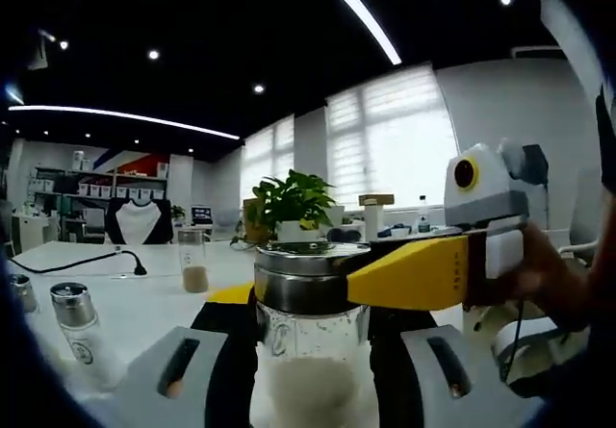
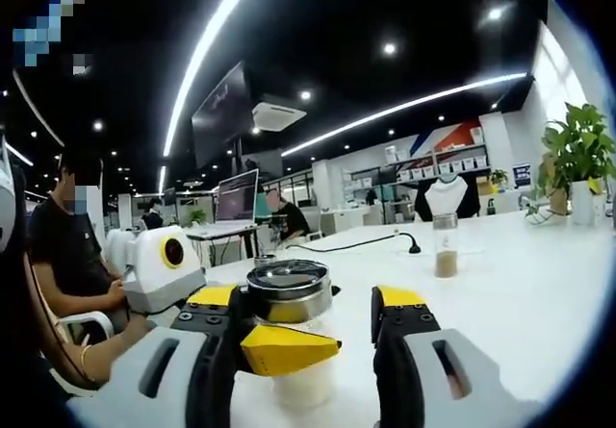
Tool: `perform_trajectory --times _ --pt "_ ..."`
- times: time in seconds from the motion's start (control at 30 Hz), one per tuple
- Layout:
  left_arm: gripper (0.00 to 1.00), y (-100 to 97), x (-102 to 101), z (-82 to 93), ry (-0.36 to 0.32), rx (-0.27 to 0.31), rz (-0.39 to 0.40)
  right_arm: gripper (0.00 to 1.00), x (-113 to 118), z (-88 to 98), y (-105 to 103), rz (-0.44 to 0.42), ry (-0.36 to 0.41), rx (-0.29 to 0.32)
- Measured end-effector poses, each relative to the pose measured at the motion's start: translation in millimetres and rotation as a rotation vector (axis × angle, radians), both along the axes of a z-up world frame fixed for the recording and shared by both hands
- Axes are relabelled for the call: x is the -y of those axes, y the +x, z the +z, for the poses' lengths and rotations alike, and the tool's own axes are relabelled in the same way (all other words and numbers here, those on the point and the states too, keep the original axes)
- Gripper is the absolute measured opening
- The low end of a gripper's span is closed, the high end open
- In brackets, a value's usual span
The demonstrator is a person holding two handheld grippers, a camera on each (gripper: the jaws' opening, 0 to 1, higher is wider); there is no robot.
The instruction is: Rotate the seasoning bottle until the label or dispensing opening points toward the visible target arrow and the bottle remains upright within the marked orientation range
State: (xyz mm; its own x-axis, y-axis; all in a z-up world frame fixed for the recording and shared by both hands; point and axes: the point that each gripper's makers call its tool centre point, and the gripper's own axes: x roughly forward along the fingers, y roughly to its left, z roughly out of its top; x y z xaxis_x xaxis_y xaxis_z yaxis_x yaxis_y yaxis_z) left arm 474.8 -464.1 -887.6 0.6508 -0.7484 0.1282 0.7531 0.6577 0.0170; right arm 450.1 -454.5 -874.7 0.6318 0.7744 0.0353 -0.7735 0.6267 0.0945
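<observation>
The seasoning bottle (image 1: 310, 375) is clear glass with white powder and a steel cap (image 1: 306, 272). It stands upright on the white table. My left gripper (image 1: 313, 346) is shut on its glass body, with a black pad pressed against each side. My right gripper (image 1: 289, 291) comes in from the right, and its yellow-tipped jaws flank the cap. In the right gripper view the cap (image 2: 287, 289) sits between my right gripper's (image 2: 308, 317) jaws, with a gap to the right jaw, so it stands open. The left gripper (image 2: 279, 349) reaches in from the left, low on the bottle.
Two more steel-capped shakers (image 1: 82, 327) stand at the left. A glass jar with brown contents (image 1: 194, 260) (image 2: 445, 245) and a black cable (image 2: 375, 240) lie farther back. A potted plant (image 1: 294, 202) is behind. A seated person (image 2: 72, 245) is at the left.
</observation>
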Motion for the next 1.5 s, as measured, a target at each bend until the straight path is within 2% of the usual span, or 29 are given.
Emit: perform_trajectory --times 0.37,0.7,0.8,0.87,0.97,1.1,1.17,1.33,1.47,1.5 --pt "0.45 -11.7 7.6 0.8 0.015 0.027 -0.070 0.37 -13.9 3.1 -10.6 0.069 -0.029 0.051" --pt "0.45 -18.3 12.2 -2.4 0.008 0.009 -0.087 0.37 -15.9 1.2 -10.8 0.064 -0.045 0.061" --pt "0.45 -18.4 13.4 -4.3 0.002 -0.003 -0.075 0.37 -15.2 -0.2 -9.3 0.054 -0.047 0.046" --pt "0.45 -17.6 13.5 -5.0 -0.009 -0.010 -0.069 0.36 -13.2 -1.7 -7.3 0.032 -0.036 0.013" --pt "0.45 -18.1 14.9 -4.8 -0.010 -0.004 -0.056 0.36 -11.6 -1.6 -5.6 -0.009 -0.045 0.028" --pt "0.45 -13.3 13.6 -10.6 0.049 0.017 0.017 0.36 -10.7 -7.6 -1.8 -0.055 -0.110 0.056" --pt "0.45 -13.8 14.4 -10.3 0.047 0.025 0.037 0.36 -9.3 -7.5 -0.2 -0.075 -0.113 0.071" --pt "0.45 -10.4 11.4 -8.0 0.072 0.046 0.093 0.36 -4.4 -6.5 5.9 -0.111 -0.072 0.049" --pt "0.48 -5.0 1.2 -8.7 0.136 0.105 0.274 0.36 -3.6 -7.0 12.5 -0.148 -0.086 0.057" --pt "0.48 -6.2 3.6 -10.0 0.098 0.071 0.258 0.36 -2.4 -5.8 12.8 -0.158 -0.083 0.058"
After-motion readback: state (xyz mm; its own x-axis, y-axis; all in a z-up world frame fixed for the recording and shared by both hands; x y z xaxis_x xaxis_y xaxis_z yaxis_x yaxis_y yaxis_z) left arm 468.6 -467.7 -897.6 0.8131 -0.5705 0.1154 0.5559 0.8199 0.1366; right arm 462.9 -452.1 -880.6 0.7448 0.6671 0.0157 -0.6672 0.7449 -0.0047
